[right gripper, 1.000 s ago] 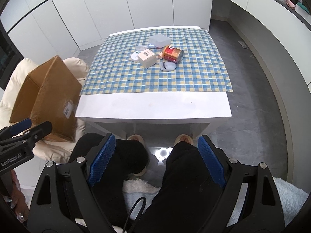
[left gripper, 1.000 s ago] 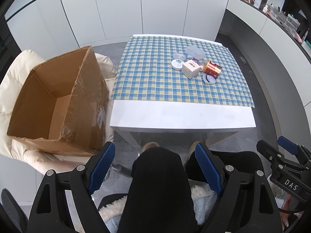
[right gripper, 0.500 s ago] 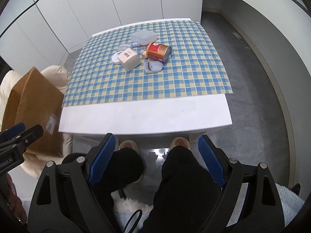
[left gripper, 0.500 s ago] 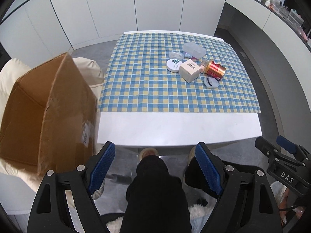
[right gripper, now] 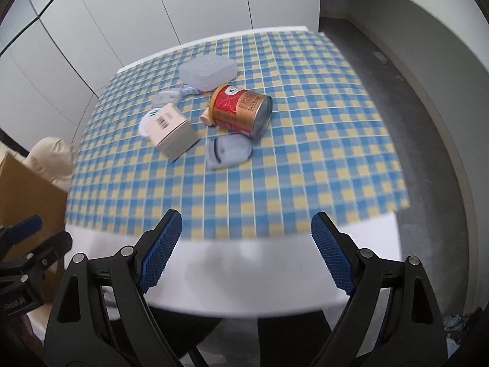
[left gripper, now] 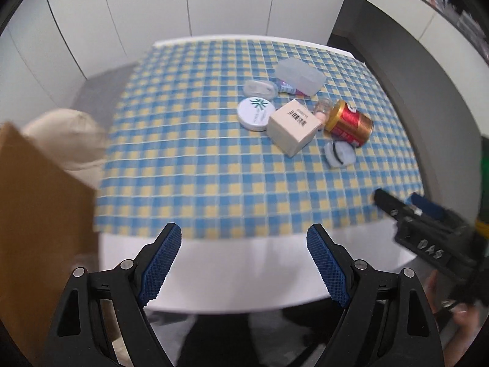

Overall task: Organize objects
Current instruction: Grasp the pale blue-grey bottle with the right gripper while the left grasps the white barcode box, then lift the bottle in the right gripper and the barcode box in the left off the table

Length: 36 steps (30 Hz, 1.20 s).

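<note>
A cluster of objects lies on the checked tablecloth (left gripper: 189,159): a red and gold can (left gripper: 348,122) on its side, a cream carton (left gripper: 293,127) with a barcode, a round white tin (left gripper: 255,113), a clear lidded box (left gripper: 299,75) and a small clear pouch (left gripper: 339,154). The can (right gripper: 241,110), carton (right gripper: 172,131), clear box (right gripper: 207,72) and pouch (right gripper: 227,150) also show in the right wrist view. My left gripper (left gripper: 243,263) is open and empty over the table's near edge. My right gripper (right gripper: 246,250) is open and empty, also at the near edge.
A brown cardboard box (left gripper: 36,220) stands on a cream chair (left gripper: 70,131) left of the table; it shows in the right wrist view (right gripper: 21,183) too. White cabinets (left gripper: 152,6) stand behind. A grey counter (left gripper: 412,46) runs along the right.
Both grippers have moved forward and up from over my lap to the table's near edge. The objects on the cloth appear closer. Both stay open.
</note>
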Motion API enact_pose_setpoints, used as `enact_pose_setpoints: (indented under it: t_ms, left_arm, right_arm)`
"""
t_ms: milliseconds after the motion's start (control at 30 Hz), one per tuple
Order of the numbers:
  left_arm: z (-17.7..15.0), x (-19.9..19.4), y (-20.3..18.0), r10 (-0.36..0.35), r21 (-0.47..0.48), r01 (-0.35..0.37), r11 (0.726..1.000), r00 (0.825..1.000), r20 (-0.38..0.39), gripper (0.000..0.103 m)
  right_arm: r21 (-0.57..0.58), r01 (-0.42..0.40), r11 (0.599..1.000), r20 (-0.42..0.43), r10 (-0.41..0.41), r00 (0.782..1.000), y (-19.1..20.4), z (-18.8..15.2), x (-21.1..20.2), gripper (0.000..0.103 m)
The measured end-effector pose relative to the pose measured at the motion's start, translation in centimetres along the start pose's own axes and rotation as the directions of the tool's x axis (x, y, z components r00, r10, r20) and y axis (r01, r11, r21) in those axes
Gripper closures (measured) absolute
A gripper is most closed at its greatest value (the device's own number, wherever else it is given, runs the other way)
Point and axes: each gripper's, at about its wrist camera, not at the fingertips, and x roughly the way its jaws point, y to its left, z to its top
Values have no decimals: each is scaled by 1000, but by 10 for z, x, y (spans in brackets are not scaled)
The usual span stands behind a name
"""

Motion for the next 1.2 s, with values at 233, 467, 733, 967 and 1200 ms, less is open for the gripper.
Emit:
enact_pose_setpoints:
  t_ms: [233, 467, 733, 967, 1200]
  left_arm:
    - [34, 33, -11, 117, 71, -117, 991, 993, 15, 18]
    - [56, 63, -19, 72, 79, -70, 994, 997, -17, 18]
    - [76, 79, -48, -47, 195, 50, 980, 999, -23, 18]
    - [96, 102, -78, 10, 316, -11, 949, 1000, 4, 18]
    - [105, 125, -84, 30, 287, -25, 958, 999, -13, 44]
  right_arm:
    - [-33, 31, 999, -53, -33, 998, 6, 29, 66, 14]
    - [-11, -16, 1000, -69, 15, 997, 15, 44, 103, 14]
    - [-79, 64, 995, 4, -64, 998, 15, 48, 104, 43]
    - [-55, 39, 998, 4, -39, 999, -10, 45, 94, 43]
    - [-32, 50, 998, 8, -49, 999, -47, 33, 65, 43]
